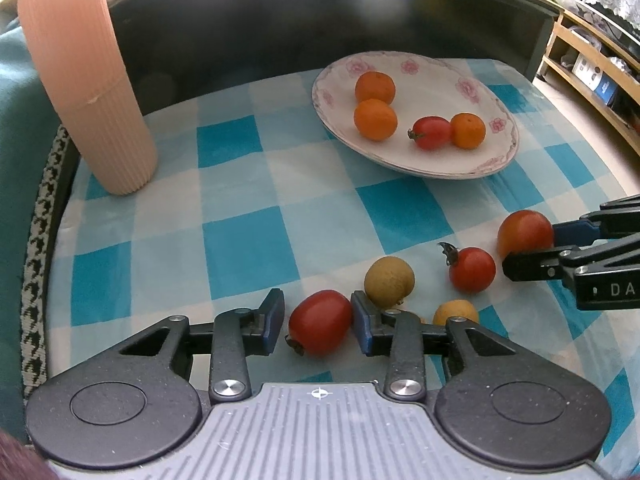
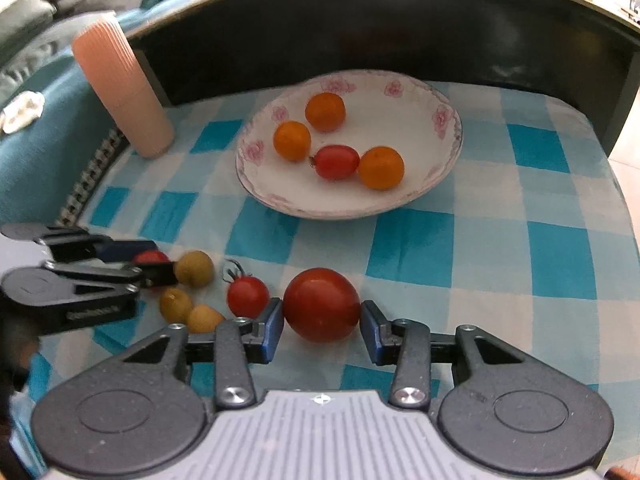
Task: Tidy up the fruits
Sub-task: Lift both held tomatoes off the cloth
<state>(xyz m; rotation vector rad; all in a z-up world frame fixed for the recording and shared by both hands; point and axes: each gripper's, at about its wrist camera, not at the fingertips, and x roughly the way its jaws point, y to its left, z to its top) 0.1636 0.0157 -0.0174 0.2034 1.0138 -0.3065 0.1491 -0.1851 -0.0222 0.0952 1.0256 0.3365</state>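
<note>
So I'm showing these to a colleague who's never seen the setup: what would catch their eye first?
Probably the flowered plate at the back of the blue checked tablecloth, holding three small oranges and a red tomato. Next, each gripper straddles a red tomato on the cloth: the left gripper around an oblong tomato, the right gripper around a rounder tomato. A ribbed pink cup stands far left.

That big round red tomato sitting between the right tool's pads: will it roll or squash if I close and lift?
The big round red tomato looks smooth and glossy, so it may slip between the right tool's narrow blue pads. Being nearly spherical on the flat blue checked tablecloth, it would probably roll if nudged. Its skin is likely soft; close gently.
</note>
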